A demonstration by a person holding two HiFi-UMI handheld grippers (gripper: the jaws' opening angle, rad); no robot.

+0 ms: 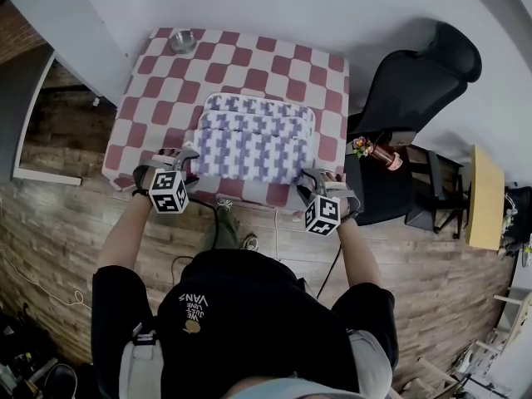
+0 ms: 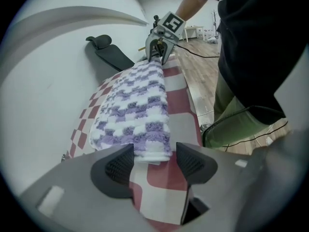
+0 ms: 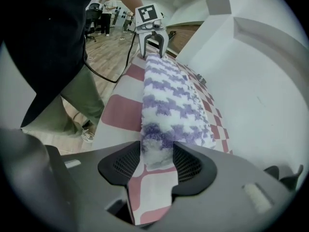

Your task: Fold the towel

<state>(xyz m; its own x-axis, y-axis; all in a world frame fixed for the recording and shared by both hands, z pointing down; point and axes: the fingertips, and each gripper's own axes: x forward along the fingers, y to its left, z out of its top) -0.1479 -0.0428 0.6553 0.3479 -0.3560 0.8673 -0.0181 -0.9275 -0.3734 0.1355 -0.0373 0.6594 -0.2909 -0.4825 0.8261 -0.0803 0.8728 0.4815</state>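
On the table with the red-and-white chequered cloth (image 1: 249,56), the purple-and-white checked terry towel (image 1: 253,144) lay folded over itself across the near half, long side parallel to the near edge. A strip of the lower layer showed along its far side.

I saw the left gripper (image 2: 154,151) at the towel's near-left end, pointing steeply down. Its jaws stood apart with the folded end between them. One pad sat against the pile, and the other pad (image 2: 190,163) was clear of it with bare cloth in the gap. I read that as no grip.

The right gripper (image 3: 157,149) was at the near-right end. Its jaws were closed on the thick fold, which was bunched between both pads (image 3: 186,164) and filled the gap completely.

In each gripper view the other gripper showed at the far end of the towel. The towel ran straight between them and rested on the cloth.

A small round metal bowl (image 1: 182,40) sat at the far-left corner of the table, well apart from the towel. A black office chair (image 1: 416,77) stood beside the table on the right.
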